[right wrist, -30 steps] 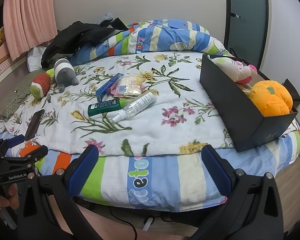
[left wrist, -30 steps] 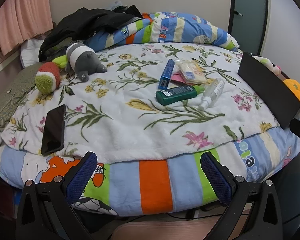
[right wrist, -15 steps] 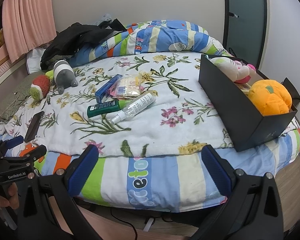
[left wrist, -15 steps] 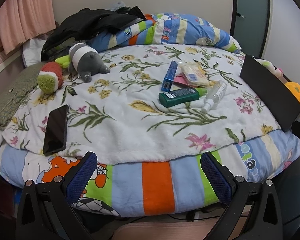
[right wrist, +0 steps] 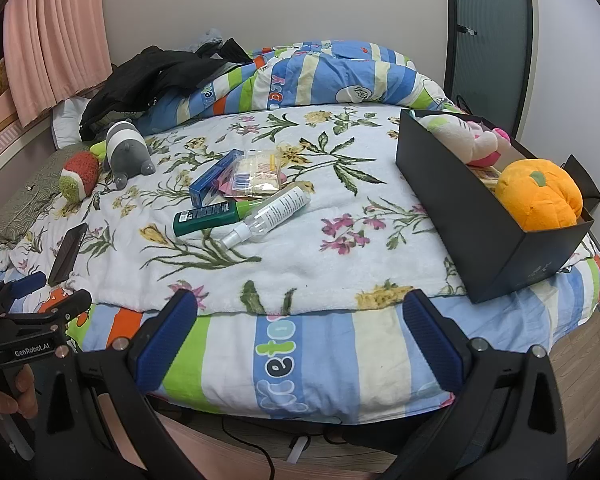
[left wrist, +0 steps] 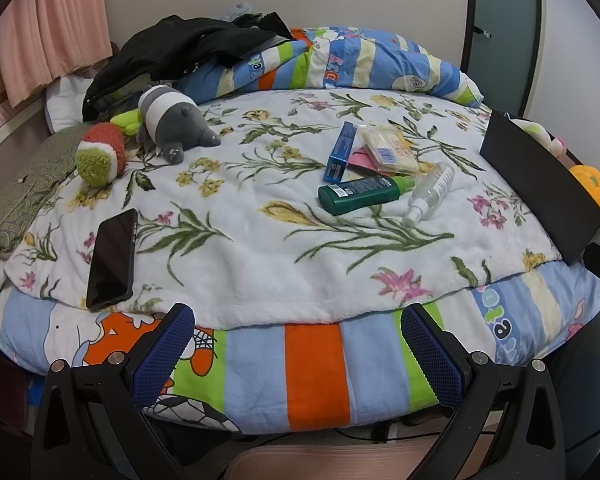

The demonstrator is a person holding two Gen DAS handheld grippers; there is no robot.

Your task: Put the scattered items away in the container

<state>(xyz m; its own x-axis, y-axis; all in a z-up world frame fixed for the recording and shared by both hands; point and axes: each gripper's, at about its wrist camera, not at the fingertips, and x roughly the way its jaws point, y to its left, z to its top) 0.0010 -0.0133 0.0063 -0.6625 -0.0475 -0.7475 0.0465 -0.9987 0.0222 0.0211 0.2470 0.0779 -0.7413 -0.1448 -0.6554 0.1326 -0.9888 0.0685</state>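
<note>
Still untouched, the scattered things sit in one cluster well ahead of both sets of jaws: a dark green plastic bottle with a lighter green cap [right wrist: 213, 217] lying flat, a clear spray bottle [right wrist: 271, 213] touching its cap end, a blue carton [right wrist: 213, 177] and a clear packet of sachets [right wrist: 257, 169] just behind them. The black open cardboard box [right wrist: 452, 196], already holding an orange plush pumpkin [right wrist: 538, 196] and a white-and-pink plush, stands ahead and to the right of the right gripper [right wrist: 300, 340]. That gripper is empty, jaws wide; likewise the left gripper [left wrist: 298, 354]. The spray bottle probably suits the right gripper: close across its barrel, not along it, since round plastic may roll on the soft floral blanket [right wrist: 300, 256].
</note>
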